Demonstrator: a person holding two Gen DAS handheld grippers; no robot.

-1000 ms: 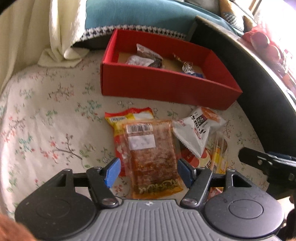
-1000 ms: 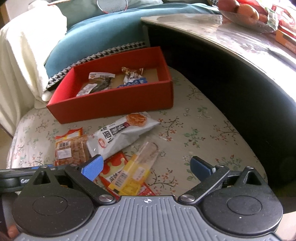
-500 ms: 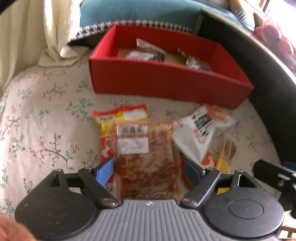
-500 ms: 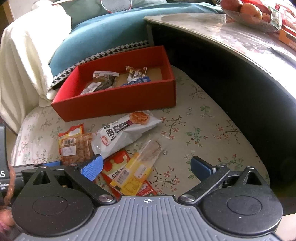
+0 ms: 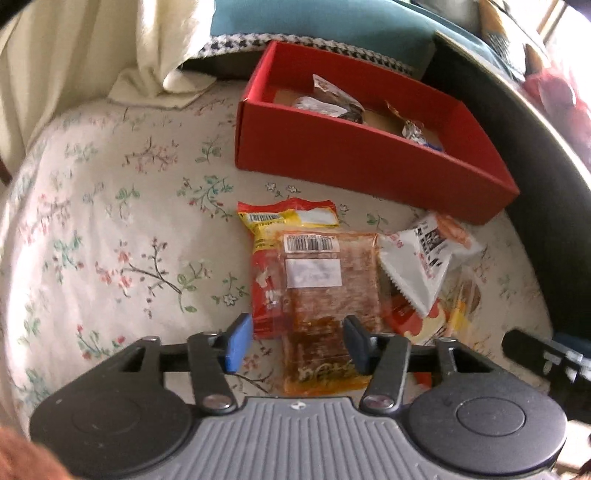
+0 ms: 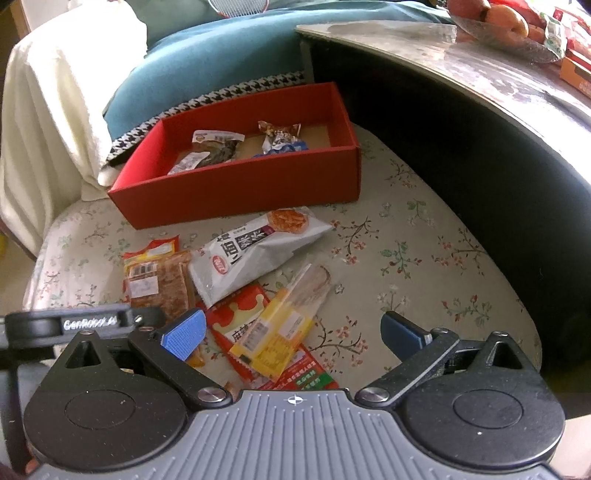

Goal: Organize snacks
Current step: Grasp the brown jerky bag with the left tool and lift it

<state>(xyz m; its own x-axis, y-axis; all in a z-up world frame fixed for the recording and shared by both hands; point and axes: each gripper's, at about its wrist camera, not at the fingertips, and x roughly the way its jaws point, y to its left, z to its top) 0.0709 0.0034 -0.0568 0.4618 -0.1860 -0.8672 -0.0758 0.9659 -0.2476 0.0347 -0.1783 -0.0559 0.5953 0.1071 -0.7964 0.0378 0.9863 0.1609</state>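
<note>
A clear packet of brown snack (image 5: 328, 288) lies on a red-and-yellow packet (image 5: 288, 218) on the flowered cushion. My left gripper (image 5: 297, 343) hangs over its near end with the jaws closing. The right pad overlaps the packet's edge, while a gap shows at the left pad. The red box (image 5: 351, 158) behind holds a few wrapped snacks. My right gripper (image 6: 291, 332) stands wide open above a yellow packet (image 6: 280, 328) that lies on a flat red packet (image 6: 236, 314). A white packet (image 6: 255, 251) lies between those and the red box (image 6: 240, 188).
The flowered cushion (image 5: 110, 240) has bare room on its left side. A dark round table (image 6: 461, 122) rises close on the right, with a fruit bowl (image 6: 509, 33) on top. A cream cloth (image 6: 55, 110) and a teal cushion (image 6: 221, 48) lie behind the box.
The left gripper's jaws spread wider, then narrowed again, and its right finger now lies over the brown packet's edge. The right gripper has barely moved.
</note>
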